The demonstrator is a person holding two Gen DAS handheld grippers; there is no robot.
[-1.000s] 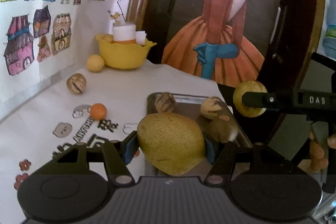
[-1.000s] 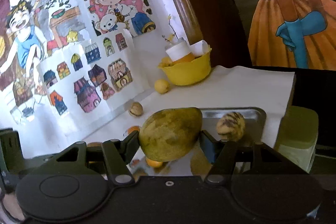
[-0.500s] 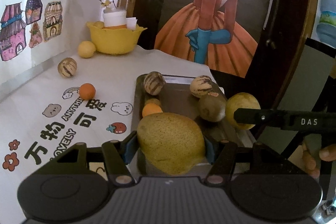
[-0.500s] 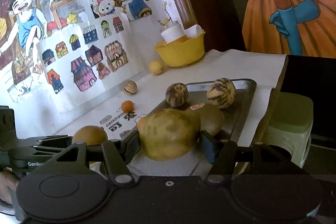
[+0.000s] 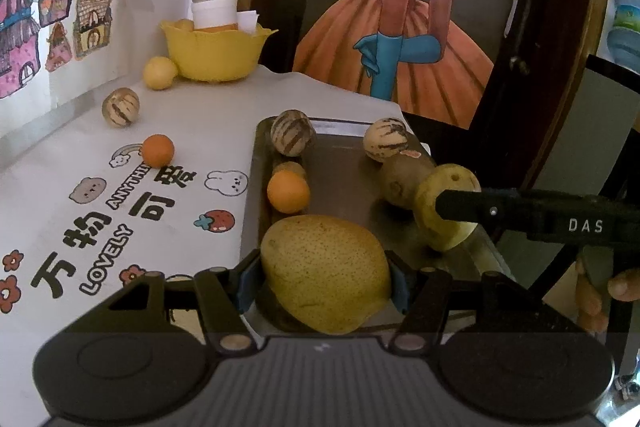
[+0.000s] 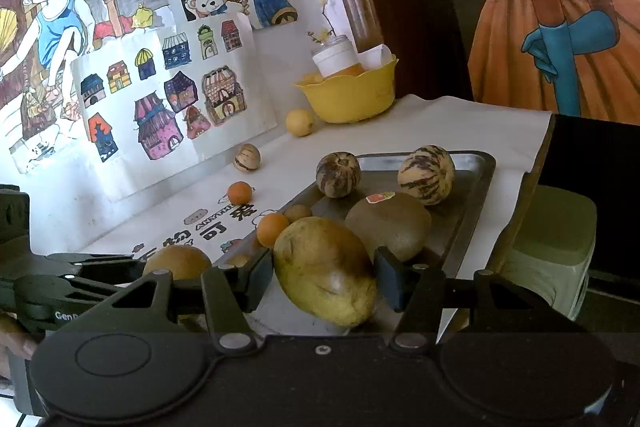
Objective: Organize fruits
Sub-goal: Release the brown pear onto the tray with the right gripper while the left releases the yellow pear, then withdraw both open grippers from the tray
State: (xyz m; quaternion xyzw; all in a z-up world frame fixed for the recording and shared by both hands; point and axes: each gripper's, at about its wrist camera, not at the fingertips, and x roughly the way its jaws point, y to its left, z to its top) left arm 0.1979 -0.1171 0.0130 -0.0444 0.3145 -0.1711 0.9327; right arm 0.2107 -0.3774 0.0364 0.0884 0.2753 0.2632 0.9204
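Note:
My left gripper (image 5: 324, 279) is shut on a yellow speckled pear (image 5: 326, 271), low over the near end of the metal tray (image 5: 344, 163). My right gripper (image 6: 324, 277) is shut on a yellow-green mango (image 6: 326, 269), low over the tray's (image 6: 468, 187) near right part; it also shows in the left wrist view (image 5: 446, 213). In the tray lie two striped round fruits (image 5: 292, 133) (image 5: 386, 139), a kiwi (image 6: 388, 225) with a sticker and a small orange (image 5: 288, 191).
On the white printed cloth (image 5: 224, 107) lie a small orange (image 5: 158, 150), a striped fruit (image 5: 120, 107) and a yellow fruit (image 5: 160, 73). A yellow bowl (image 5: 216, 51) with a white cup stands at the back by the wall. A green stool (image 6: 552, 247) stands right of the table.
Both grippers have come down toward the tray with their fruits. The mango has sunk from above the tray's right edge to just over its surface beside the kiwi.

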